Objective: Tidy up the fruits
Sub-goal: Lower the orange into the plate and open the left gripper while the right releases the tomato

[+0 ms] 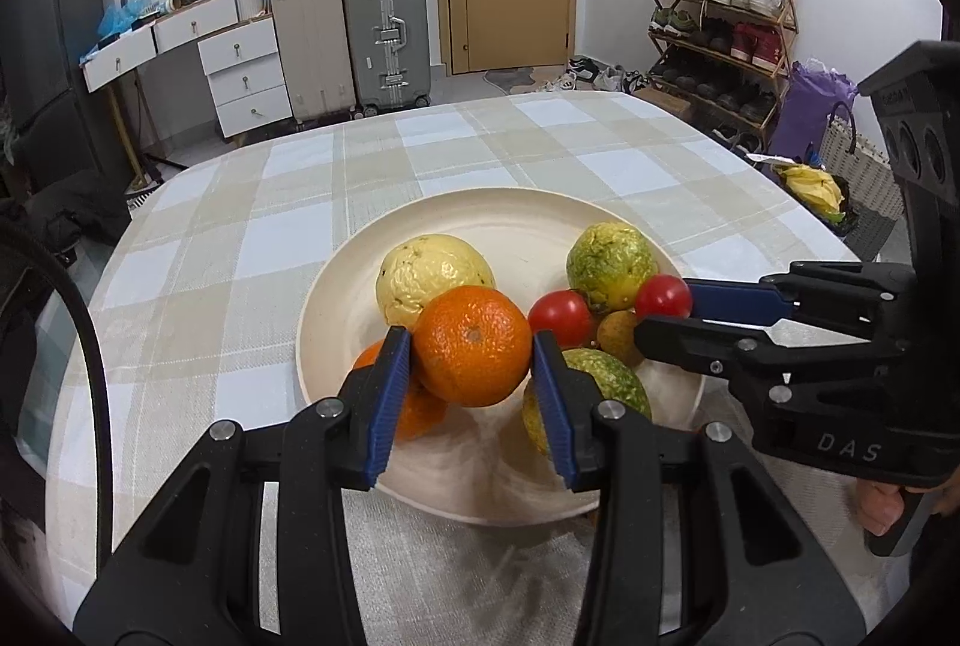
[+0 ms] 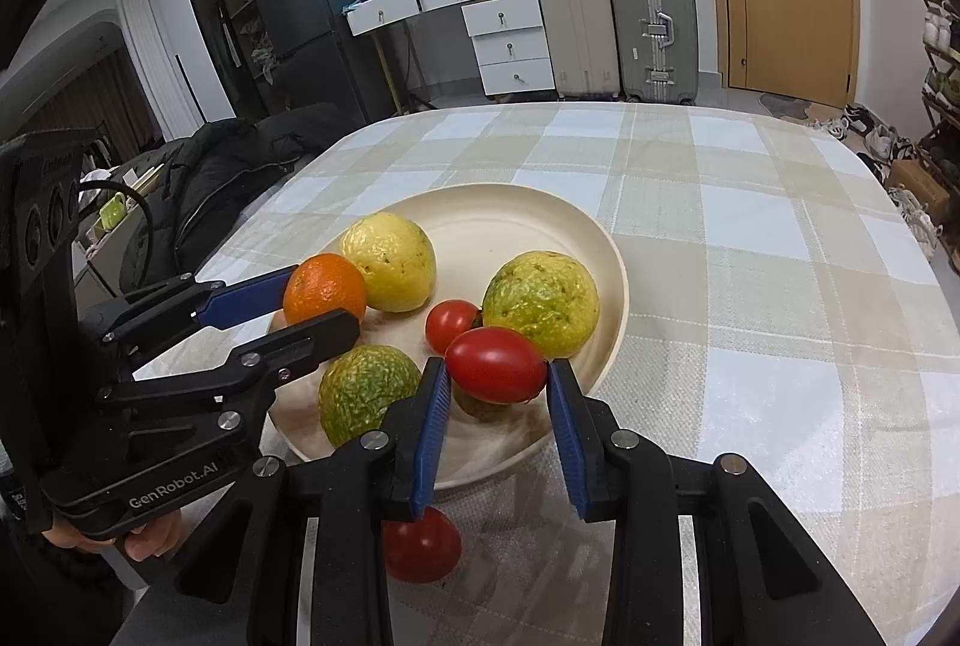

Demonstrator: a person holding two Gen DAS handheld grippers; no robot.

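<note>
Left gripper (image 1: 471,364) is clamping an orange (image 1: 472,346); right gripper (image 2: 498,394) is clamping a tomato (image 2: 495,364). Most fruit is already sitting in the plate (image 2: 540,208); one tomato on the cloth (image 2: 421,547) is waiting.

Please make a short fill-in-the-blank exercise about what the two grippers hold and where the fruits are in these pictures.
1. The left gripper is shut on an ____ above the cream plate.
2. The right gripper is shut on a red ____.
3. One more tomato lies off the plate, on the checked ____.
4. The pale yellow guava rests on the ____.

Missing words: orange; tomato; tablecloth; plate
</note>
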